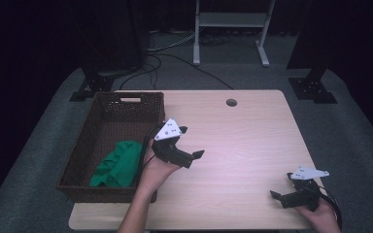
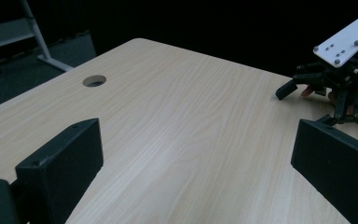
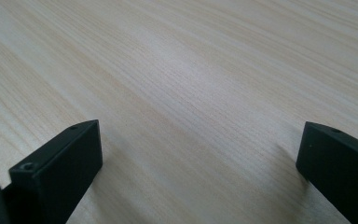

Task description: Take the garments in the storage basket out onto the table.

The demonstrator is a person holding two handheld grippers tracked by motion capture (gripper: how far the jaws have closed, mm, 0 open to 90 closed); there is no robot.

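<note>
left gripper [image 1: 191,142] sits above the bench [image 1: 252,145] just right of the basket [image 1: 108,145], held up in the person's left hand [image 1: 156,171], grey plate on top, cable trailing back over the basket's right rim. its jaws are wide apart w/ nothing between them; in the left gripper view they frame bare wood, the round hole [image 2: 94,80] in the benchtop off to the far left. right gripper [image 1: 280,187] is low near the front right corner of the bench, in the right hand [image 1: 320,216], jaws pointing left, also spread w/ nothing in them; the right gripper view has just wood grain between the two black jaws. from the left gripper view the right gripper [image 2: 303,105] shows farther off at the right, plate tilted up, fingers behind it. green cloth [image 1: 118,164] lies crumpled inside the basket, in the front half toward the right wall, front edge against the near wall; not touched by either gripper, the left one being the nearer, just beside the basket rim. basket is dark brown wicker w/ a handle slot in its far wall, on the left part of the bench. the 2 grippers are well apart. behind the bench: grey carpet, cables, a white frame stand [image 1: 230,29].
</note>
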